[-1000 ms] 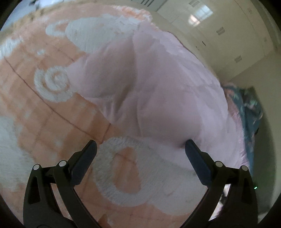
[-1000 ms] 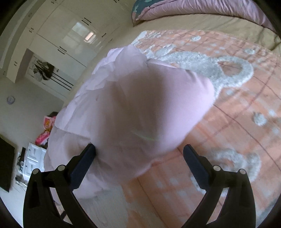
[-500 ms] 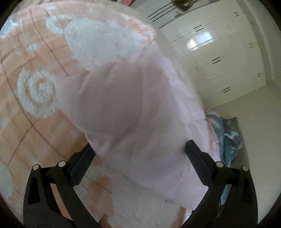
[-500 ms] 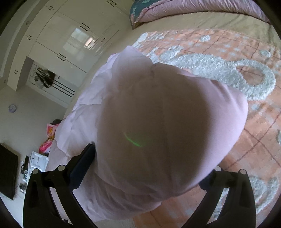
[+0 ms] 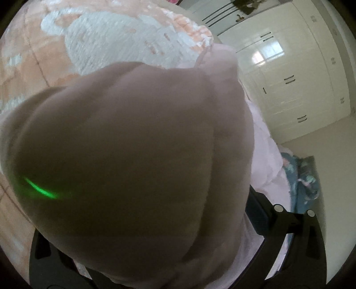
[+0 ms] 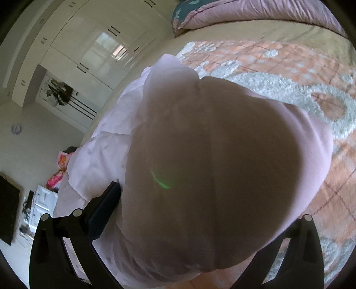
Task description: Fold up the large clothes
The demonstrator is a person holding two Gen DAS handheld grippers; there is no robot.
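The garment [image 5: 133,166] bulges between the fingers of the left hand-held gripper [image 5: 142,222] and lies on the blanket [image 5: 106,37] covering the bed [image 6: 255,31]; wardrobes [image 5: 300,89] stand beyond its right edge, a quilt [image 6: 255,11] at the far end

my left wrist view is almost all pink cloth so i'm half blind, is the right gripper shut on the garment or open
Observer: Open. In the right wrist view the right gripper has its fingers spread wide, and the pink garment bulges between them.
Operator: whats past it on the bed
Observer: A purple duvet lies bunched at the far end of the bed.
Operator: anything off the bed on that side
Observer: A dark screen stands at the view's left edge, next to a white cabinet.
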